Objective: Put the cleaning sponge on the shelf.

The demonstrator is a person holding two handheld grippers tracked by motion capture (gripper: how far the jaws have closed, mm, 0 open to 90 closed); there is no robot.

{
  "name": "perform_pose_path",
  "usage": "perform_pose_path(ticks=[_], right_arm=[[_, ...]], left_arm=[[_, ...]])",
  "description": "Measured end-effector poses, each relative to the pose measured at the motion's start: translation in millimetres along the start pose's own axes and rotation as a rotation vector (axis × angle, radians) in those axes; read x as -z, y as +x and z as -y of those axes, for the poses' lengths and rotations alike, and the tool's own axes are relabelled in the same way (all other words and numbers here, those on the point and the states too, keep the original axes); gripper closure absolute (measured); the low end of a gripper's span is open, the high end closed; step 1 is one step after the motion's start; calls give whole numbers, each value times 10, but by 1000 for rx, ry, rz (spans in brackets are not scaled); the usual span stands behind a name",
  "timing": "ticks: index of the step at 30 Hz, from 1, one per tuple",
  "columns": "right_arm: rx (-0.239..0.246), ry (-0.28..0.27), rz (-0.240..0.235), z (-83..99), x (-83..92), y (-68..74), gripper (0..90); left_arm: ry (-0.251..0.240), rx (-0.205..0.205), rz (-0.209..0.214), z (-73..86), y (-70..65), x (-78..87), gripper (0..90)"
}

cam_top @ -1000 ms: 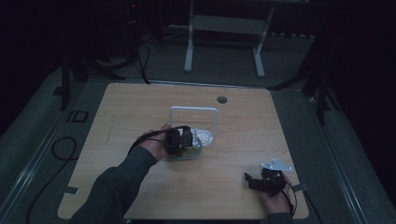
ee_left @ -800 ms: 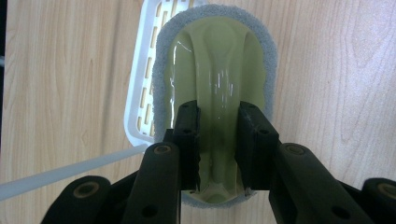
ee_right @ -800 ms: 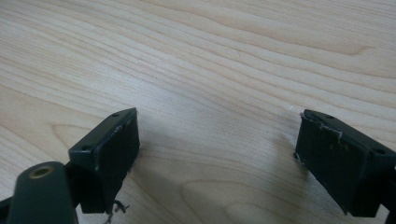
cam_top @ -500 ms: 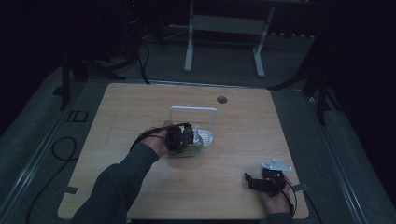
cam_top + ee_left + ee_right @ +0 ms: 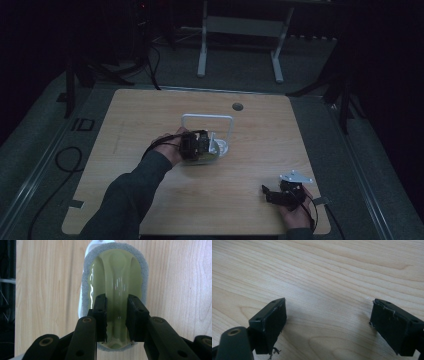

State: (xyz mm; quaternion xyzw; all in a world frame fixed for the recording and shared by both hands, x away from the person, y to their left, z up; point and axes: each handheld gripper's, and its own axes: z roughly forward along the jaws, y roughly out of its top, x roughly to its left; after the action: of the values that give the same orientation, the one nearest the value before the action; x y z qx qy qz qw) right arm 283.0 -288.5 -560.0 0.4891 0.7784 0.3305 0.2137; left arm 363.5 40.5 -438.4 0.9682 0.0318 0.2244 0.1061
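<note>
Around right gripper point(image 5: 272, 194), bare table point(image 5: 150, 120).

The black left gripper point(image 5: 200, 146) hides most of the pale green, grey-rimmed oval sponge point(image 5: 115, 277); the small white object point(image 5: 220, 147) beside it is too dim to identify.

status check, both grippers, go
Left gripper shut on the green scrubber's ridge, mid-table. Right gripper open, over bare table near the front edge. White wire rack just behind the scrubber.
</note>
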Motion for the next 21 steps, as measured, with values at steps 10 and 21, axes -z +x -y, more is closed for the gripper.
perform_pose_path(ticks=[10,21], right_arm=[[0,0,0,0,0,0,130],[0,0,0,0,0,0,130]], left_arm=[[1,-6,-4,10,39,-32,717],[-7,-14,-1,2,71,-87,717]])
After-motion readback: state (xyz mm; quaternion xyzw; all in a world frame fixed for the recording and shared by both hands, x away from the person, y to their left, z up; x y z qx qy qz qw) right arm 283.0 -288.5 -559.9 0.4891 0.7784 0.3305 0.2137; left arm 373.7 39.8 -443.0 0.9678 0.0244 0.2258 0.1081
